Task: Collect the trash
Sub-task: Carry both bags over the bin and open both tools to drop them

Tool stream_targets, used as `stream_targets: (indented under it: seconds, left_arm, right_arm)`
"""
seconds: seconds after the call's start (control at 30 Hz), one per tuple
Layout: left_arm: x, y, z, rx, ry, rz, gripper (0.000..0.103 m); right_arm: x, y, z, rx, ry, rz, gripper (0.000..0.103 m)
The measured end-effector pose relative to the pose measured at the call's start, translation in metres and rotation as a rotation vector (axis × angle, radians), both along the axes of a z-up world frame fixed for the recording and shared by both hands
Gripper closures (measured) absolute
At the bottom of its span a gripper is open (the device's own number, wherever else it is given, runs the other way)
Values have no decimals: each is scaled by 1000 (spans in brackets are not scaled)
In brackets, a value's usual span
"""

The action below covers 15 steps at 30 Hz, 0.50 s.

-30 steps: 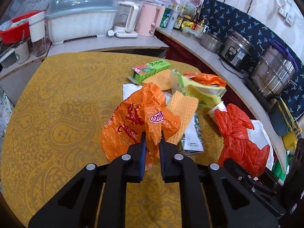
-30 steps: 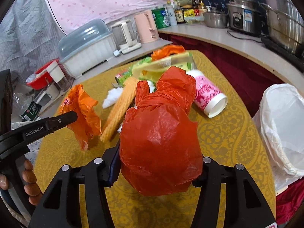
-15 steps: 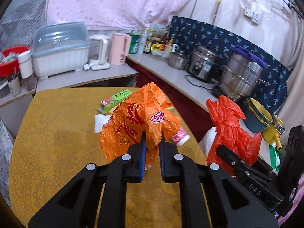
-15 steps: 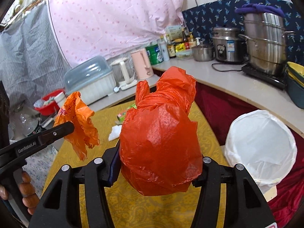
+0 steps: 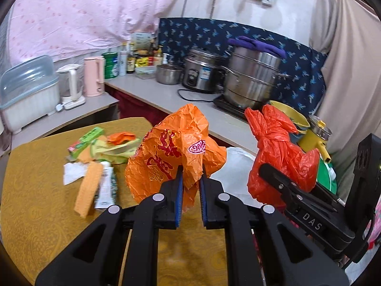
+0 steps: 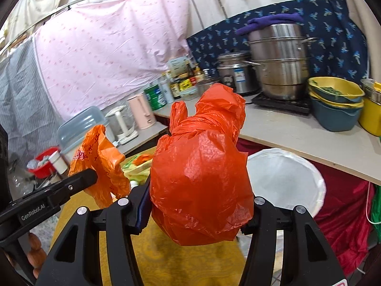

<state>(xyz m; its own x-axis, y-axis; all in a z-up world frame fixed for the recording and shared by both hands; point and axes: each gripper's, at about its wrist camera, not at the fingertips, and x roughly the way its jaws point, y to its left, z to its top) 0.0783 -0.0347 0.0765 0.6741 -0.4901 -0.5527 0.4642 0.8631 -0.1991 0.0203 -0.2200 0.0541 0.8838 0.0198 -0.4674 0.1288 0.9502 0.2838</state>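
I hold two pieces of trash in the air, both lifted clear of the yellow desk [image 5: 35,202]. My left claw [image 5: 190,181] is pinched nearly together on a thin fold of a crumpled orange bag with red print [image 5: 176,152]. My right claw [image 6: 200,214] stands about half apart, clamped around a bulky, knotted red bag [image 6: 202,186] that fills the gap between its jaws. Just beyond and below both bags sits a bin lined with a white bag [image 6: 288,178], between the desk and the kitchen counter; what I can see of its inside looks empty, though the red bag hides part of it. I judge the task to be at an early stage: two items picked up, neither yet dropped in. More litter remains on the desk: a green carton [image 5: 85,140], an orange sponge cloth [image 5: 88,190], a white tube [image 5: 104,186], crumpled white paper [image 5: 71,174] and yellow-green wrappers [image 5: 116,152]
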Motion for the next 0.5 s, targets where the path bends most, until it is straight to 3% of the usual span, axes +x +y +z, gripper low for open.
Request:
stream_targets:
  seconds: [0.5]
  left_arm:
    - [6,-118,-32,58,59,-203,91]
  right_arm:
    - [-17,-94,-38,60,56,-164,49]
